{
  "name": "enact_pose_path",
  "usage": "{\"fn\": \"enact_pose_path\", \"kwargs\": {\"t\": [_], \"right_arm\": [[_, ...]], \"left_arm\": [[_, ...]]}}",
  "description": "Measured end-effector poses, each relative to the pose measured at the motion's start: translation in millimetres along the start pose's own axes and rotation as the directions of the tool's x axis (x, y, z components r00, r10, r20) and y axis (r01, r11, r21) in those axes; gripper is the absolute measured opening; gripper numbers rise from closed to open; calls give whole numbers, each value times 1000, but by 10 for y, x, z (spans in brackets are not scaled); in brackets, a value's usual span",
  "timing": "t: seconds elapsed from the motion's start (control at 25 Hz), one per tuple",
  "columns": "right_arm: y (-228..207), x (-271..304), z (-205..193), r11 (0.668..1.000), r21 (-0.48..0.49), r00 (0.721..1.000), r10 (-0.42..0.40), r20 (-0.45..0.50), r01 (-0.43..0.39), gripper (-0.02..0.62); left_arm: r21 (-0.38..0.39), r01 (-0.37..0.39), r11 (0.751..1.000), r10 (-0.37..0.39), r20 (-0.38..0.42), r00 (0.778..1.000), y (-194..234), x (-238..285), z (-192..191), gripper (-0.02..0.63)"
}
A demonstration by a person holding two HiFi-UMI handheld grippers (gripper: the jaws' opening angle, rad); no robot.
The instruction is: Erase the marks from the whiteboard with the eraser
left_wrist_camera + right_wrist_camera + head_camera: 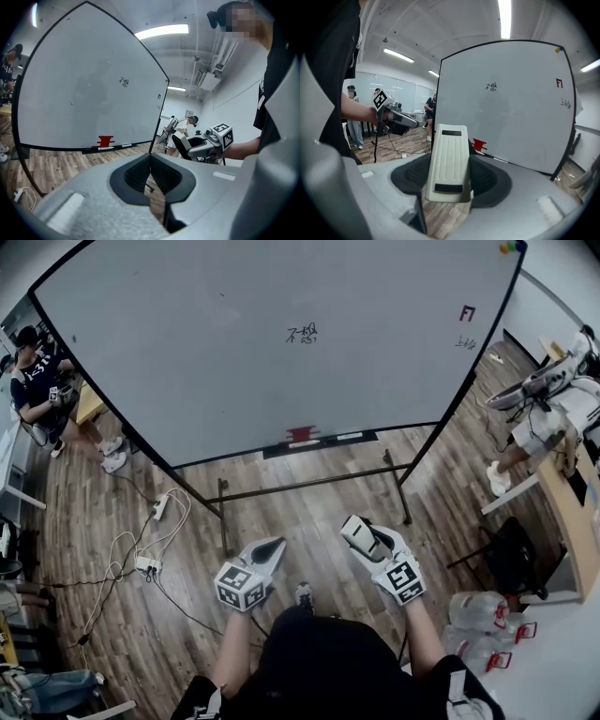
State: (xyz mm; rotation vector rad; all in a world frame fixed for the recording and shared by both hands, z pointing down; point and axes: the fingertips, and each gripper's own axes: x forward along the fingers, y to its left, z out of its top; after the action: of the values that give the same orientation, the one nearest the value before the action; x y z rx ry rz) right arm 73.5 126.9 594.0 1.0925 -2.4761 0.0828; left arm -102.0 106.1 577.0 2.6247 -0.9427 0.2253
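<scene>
Right gripper view: right gripper (450, 182) clamps eraser (449, 152), well short of whiteboard (515, 122); left gripper (150, 176) closed, empty. Risk: eraser pivoting under wiping pressure.

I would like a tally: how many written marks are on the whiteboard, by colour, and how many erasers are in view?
dark marks: 2
red mark: 1
eraser: 1
Total: 4

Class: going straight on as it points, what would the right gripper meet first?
Probably the whiteboard, low near its side edge; the eraser in the right gripper would touch first. Depth is unclear.
</scene>
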Motion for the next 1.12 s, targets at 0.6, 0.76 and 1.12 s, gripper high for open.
{"fn": "enact_pose_path", "kwargs": {"t": [0.6,0.76,1.12], "right_arm": [[-239,473,138,999,24,999,-35,-8,35,258],[-262,607,162,999,27,999,-46,-18,47,258],[-287,939,300,998,27,998,-64,-12,65,258]], "left_arm": [[11,53,999,-53,-23,998,500,254,189,11],[11,73,997,-72,-29,997,623,295,201,11],[20,84,996,-84,-32,996,1001,312,282,11]]}}
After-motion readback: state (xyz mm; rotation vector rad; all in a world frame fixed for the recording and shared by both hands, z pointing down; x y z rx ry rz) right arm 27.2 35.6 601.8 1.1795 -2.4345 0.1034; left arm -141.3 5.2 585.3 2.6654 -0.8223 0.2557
